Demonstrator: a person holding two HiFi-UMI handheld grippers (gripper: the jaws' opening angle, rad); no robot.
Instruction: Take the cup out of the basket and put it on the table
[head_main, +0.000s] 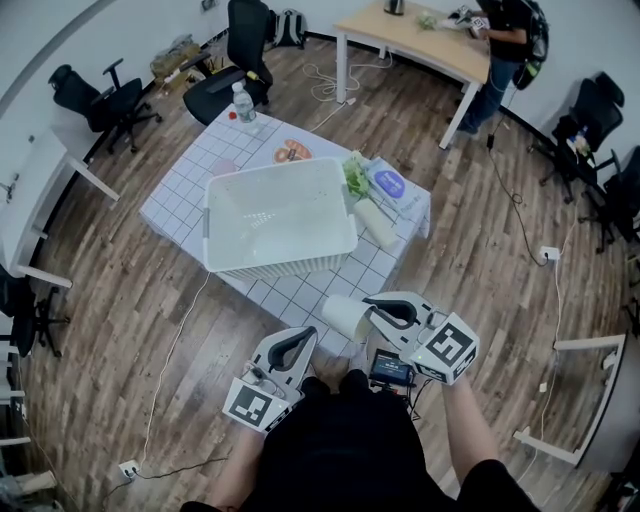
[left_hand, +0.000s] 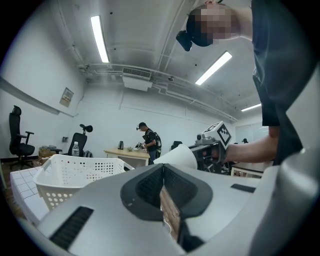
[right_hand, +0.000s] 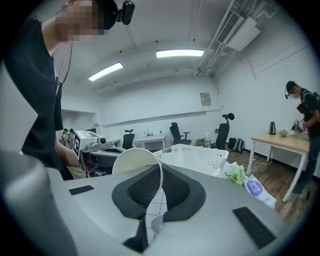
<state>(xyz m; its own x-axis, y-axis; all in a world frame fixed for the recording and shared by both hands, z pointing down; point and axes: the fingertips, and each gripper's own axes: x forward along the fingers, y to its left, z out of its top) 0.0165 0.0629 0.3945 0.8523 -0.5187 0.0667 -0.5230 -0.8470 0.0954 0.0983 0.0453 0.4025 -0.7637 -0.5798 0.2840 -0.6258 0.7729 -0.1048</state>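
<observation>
A: Nearest first. The left hand-held gripper (left_hand: 162, 175) has its jaws pressed together with nothing between them. The right hand-held gripper (right_hand: 160, 175) is pinched tight on the thin wall of the white cup (right_hand: 134, 159).

B: So the cup (head_main: 343, 318) is out of the basket (head_main: 280, 268). It lies tilted on its side in the air, at the near corner of the worktop (head_main: 185, 185).

A: That's my worry. If it's let go there it could roll off onto the floor, and that pinch could crease the paper wall.

B: Is it over the cloth or past the edge?

A: I can't tell from above. The cup's base is hidden too, and glare washes out the inside of the basket.
</observation>
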